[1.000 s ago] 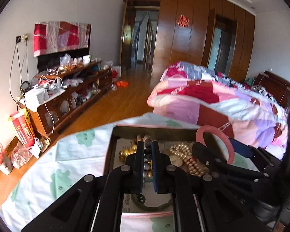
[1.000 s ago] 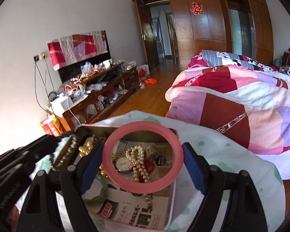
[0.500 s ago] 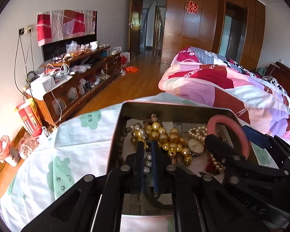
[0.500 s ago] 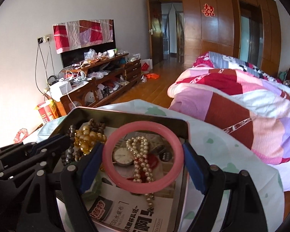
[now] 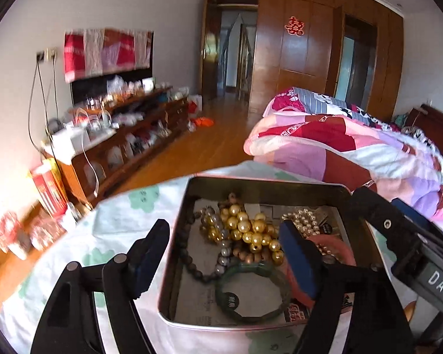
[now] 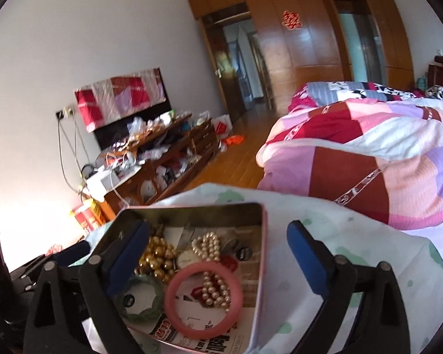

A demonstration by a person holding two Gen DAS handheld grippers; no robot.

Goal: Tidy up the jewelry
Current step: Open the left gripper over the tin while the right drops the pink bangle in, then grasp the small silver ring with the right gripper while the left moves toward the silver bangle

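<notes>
Both cameras sit low and close behind the tin [image 5: 262,184], each looking forward and slightly down along its own fingers. The left view looks into the tin [image 6: 258,253] from its near edge, almost straight. The right view stands at the tin's right and looks across it, tilted. Beyond the tin both face the same room: the bed [image 5: 348,144] at its right, the cabinet [image 5: 127,135] at its left, the door [image 6: 236,70] far behind.
</notes>
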